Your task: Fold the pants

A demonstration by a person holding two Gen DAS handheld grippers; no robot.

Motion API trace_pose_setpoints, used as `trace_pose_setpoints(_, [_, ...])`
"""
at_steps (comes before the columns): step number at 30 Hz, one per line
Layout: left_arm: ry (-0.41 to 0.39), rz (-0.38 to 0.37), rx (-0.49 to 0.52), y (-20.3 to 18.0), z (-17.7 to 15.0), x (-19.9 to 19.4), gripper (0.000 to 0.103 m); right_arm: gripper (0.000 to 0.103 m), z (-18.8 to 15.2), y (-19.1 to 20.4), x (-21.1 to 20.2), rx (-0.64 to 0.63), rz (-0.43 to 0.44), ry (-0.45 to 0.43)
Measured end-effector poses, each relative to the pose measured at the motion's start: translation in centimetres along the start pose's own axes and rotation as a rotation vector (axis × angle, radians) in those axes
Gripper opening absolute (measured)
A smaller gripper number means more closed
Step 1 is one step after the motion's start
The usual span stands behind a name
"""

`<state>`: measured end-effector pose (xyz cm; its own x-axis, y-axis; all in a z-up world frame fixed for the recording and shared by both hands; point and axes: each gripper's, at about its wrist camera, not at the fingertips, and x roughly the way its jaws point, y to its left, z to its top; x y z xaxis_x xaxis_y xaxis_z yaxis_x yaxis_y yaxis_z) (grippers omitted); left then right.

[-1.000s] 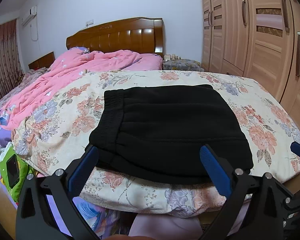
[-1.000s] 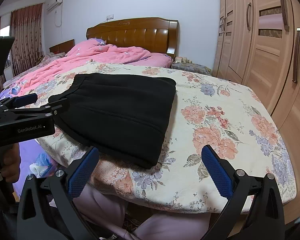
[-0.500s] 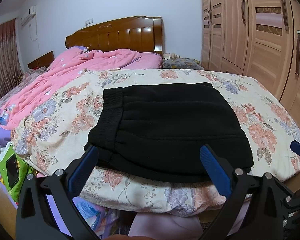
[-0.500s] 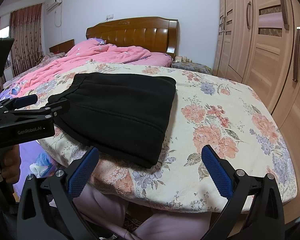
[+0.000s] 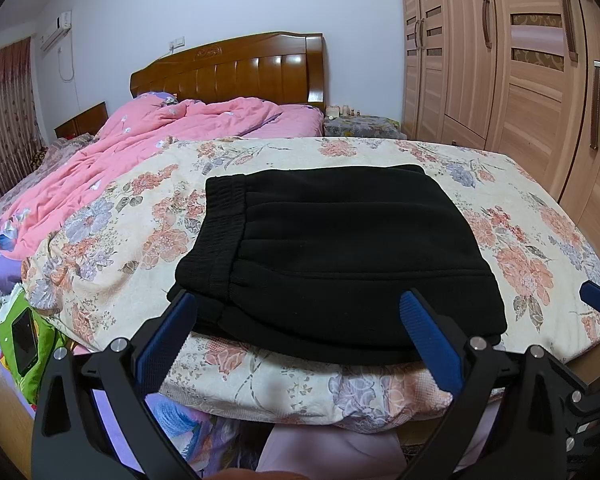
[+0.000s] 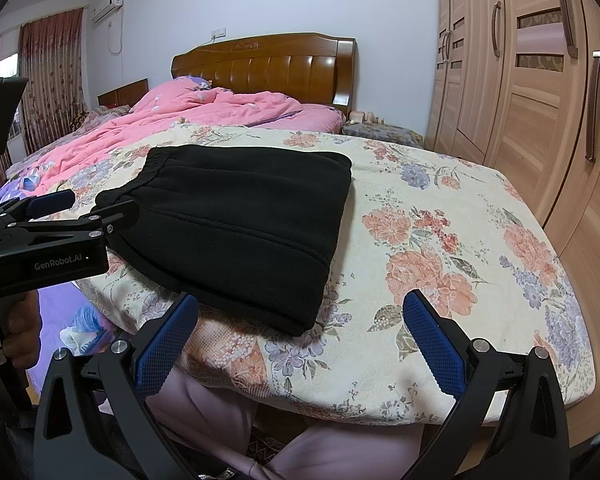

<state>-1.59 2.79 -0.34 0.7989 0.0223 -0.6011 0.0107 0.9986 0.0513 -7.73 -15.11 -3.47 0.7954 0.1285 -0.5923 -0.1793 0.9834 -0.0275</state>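
Note:
The black pants lie folded into a flat rectangle on the floral bedspread, waistband to the left; they also show in the right wrist view. My left gripper is open and empty, held just in front of the pants' near edge over the bed's edge. It also shows from the side in the right wrist view. My right gripper is open and empty, in front of the pants' near right corner, apart from the cloth.
A pink quilt lies bunched at the back left before the wooden headboard. A wooden wardrobe lines the right wall. A nightstand stands by the headboard. A green bag lies beside the bed at the lower left.
Both grippers have stayed open and almost still. The pants have not moved.

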Motion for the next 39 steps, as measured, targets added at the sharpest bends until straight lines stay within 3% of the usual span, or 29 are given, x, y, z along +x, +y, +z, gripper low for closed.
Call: trace_pose_setpoints(39, [-0.008, -0.01, 0.016, 0.06, -0.1, -0.08, 0.102, 0.099, 0.0, -0.05, 0.0, 0.002, 0.001, 0.001])
